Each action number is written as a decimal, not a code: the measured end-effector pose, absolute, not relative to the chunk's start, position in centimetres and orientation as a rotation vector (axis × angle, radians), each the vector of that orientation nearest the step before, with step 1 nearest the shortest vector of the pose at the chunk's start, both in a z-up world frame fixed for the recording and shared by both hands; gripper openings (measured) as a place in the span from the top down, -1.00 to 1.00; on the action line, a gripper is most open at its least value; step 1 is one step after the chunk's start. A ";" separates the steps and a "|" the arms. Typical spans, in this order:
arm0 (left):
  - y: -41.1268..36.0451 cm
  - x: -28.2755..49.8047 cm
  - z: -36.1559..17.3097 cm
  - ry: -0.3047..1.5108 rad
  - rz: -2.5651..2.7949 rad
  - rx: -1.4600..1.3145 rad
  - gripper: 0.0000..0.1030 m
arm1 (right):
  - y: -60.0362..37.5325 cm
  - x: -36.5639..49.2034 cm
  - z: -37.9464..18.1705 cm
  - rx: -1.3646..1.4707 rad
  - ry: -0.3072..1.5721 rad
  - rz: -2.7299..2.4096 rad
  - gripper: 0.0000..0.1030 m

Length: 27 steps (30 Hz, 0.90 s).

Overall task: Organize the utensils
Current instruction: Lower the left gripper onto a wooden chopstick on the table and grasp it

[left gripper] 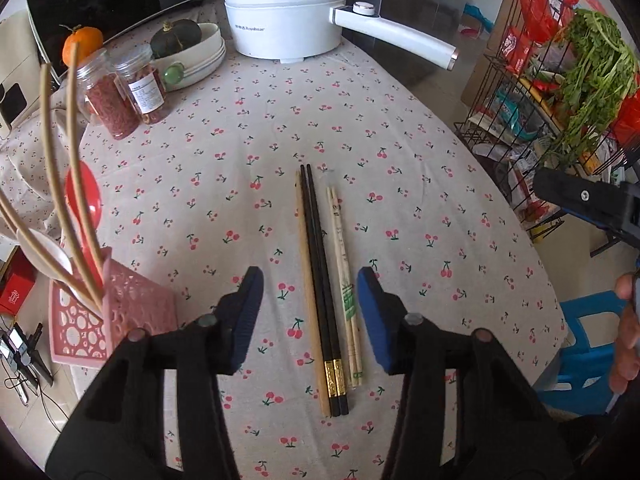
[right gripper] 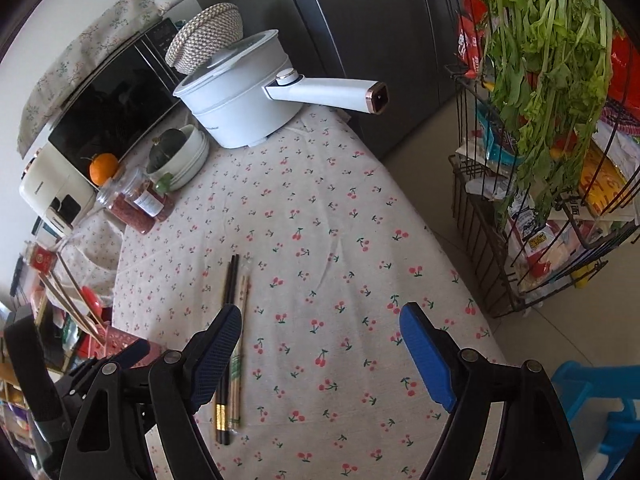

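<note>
Five chopsticks lie side by side on the cherry-print tablecloth: one tan, two black with gold bands, two pale bamboo. That is what looks left to sort. The pink holder at the table's left edge already carries several tan chopsticks, a red spoon and a white spoon, so part of the job looks done. The left gripper hangs over the bundle, jaws apart on either side, gripping nothing. The right gripper hovers beside them over bare cloth, jaws wide and empty.
</note>
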<state>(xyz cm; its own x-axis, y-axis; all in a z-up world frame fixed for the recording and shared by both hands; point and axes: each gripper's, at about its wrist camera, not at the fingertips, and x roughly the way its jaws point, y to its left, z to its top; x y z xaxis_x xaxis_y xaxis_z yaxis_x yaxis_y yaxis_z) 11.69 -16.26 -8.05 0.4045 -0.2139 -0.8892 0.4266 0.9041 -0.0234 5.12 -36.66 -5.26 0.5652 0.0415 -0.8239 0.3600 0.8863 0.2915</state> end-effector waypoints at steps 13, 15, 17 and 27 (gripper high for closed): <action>-17.8 17.5 -14.3 1.233 -0.343 0.111 0.86 | -35.9 6.9 -5.9 0.404 1.012 -0.163 -0.61; -18.0 17.5 -14.5 1.230 -0.340 0.121 0.86 | -36.0 7.0 -5.9 0.406 1.012 -0.161 -0.61; -18.0 17.6 -14.5 1.224 -0.333 0.134 0.86 | -36.1 7.0 -5.9 0.410 1.011 -0.163 -0.61; -19.6 19.2 -15.4 1.250 -0.293 0.259 0.85 | -36.4 6.9 -6.0 0.422 1.016 -0.167 -0.61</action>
<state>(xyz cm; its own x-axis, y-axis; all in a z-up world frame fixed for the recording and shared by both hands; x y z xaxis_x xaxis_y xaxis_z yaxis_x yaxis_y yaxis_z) 19.22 -19.63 -15.43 0.2871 -0.0757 -0.9549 0.3561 0.9339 0.0330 6.86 -36.40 -6.03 0.5227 0.0588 -0.8505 0.3275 0.9072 0.2639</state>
